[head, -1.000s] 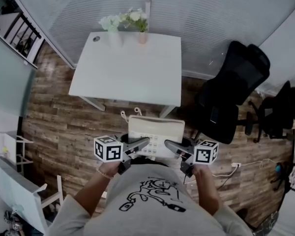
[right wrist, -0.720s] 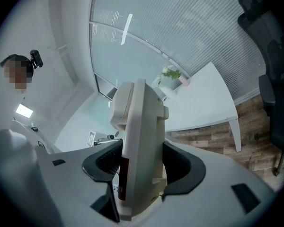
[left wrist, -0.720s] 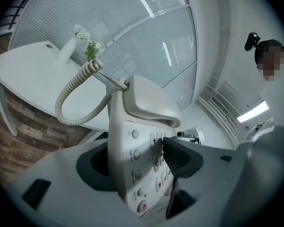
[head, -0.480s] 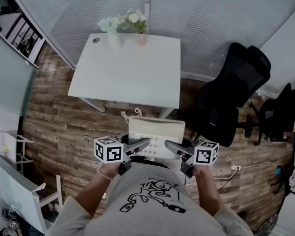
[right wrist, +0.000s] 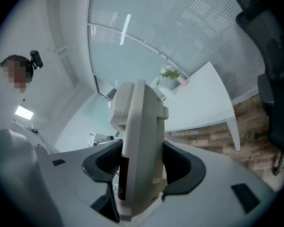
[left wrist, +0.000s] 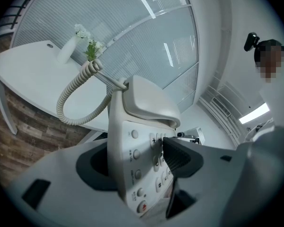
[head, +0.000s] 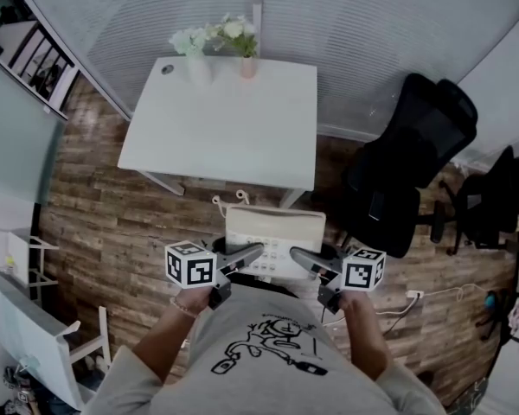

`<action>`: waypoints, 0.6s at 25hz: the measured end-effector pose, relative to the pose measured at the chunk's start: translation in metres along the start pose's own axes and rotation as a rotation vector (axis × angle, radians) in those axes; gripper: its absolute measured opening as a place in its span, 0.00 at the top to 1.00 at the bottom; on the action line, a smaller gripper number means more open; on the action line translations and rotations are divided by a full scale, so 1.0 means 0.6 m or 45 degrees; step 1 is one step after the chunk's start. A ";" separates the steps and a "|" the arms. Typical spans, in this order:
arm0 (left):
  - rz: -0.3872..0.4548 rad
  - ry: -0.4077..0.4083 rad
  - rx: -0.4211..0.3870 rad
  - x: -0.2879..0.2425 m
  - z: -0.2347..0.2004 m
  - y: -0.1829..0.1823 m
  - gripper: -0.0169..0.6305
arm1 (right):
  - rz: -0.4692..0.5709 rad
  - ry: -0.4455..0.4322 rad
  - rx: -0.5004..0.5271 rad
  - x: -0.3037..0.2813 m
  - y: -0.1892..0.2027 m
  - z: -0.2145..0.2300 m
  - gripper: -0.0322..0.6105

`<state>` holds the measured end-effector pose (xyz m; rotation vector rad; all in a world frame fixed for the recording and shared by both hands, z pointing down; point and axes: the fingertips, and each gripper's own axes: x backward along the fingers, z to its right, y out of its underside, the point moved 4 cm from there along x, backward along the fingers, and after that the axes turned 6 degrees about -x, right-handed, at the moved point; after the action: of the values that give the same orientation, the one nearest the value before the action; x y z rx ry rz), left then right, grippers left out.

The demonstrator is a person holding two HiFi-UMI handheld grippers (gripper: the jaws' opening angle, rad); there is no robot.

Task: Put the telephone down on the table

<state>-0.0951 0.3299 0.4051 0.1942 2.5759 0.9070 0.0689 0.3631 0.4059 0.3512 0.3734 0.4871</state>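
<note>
Head view: my left gripper (head: 249, 254) and right gripper (head: 303, 258) clamp the beige push-button desk telephone (head: 275, 225) between them, in the air over the brown plank floor (head: 112, 223), near the white rectangular table (head: 225, 128). Left gripper view: jaws pinch its keypad side; its coiled cord (left wrist: 71, 103) hangs. Right gripper view: jaws pinch the opposite side.

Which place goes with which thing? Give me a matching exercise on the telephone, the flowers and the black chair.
Things:
1 telephone
2 flowers
3 black chair

Places:
A on the floor, right of the table
B clamped between the left gripper and the right gripper
C at the table's far edge

Pairs: 1-B, 2-C, 3-A
</note>
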 end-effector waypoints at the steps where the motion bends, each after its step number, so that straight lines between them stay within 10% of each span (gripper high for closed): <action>1: -0.001 0.000 0.001 -0.001 -0.002 -0.001 0.54 | 0.000 0.000 -0.002 -0.001 -0.001 0.002 0.52; 15: 0.004 -0.010 0.016 -0.005 -0.061 -0.062 0.54 | -0.015 -0.002 -0.011 -0.064 -0.062 0.019 0.52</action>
<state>-0.1077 0.2791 0.4087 0.2052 2.5755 0.8895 0.0566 0.3101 0.4104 0.3408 0.3715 0.4765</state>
